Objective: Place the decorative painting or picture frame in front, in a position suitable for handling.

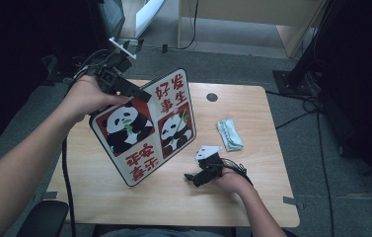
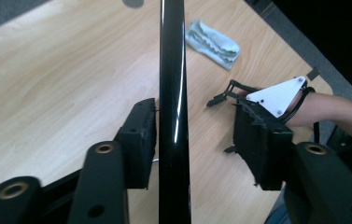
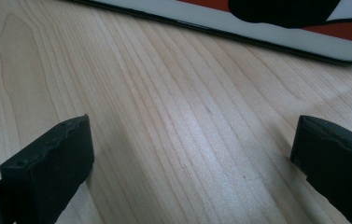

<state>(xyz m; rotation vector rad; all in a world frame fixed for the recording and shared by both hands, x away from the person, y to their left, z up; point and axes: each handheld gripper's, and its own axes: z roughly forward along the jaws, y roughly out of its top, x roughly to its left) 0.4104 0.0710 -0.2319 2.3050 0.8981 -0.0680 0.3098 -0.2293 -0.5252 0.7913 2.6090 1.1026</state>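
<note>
left gripper [image 1: 141,94]: jaws apart astride panda tray [image 1: 146,126] rim, one pad seemingly touching | tray: tilted on edge, table [image 1: 252,192] centre | right gripper [image 1: 193,177]: jaws wide, empty, at tray's 4 o'clock | cloth [image 1: 229,134]: 3 o'clock

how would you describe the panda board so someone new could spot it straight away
On the light wooden table, look left of centre, where the left claw straddles the top edge of a tilted board. That panda board has two pandas on red panels and red characters on white; the only neighbour is a small folded cloth.
</note>
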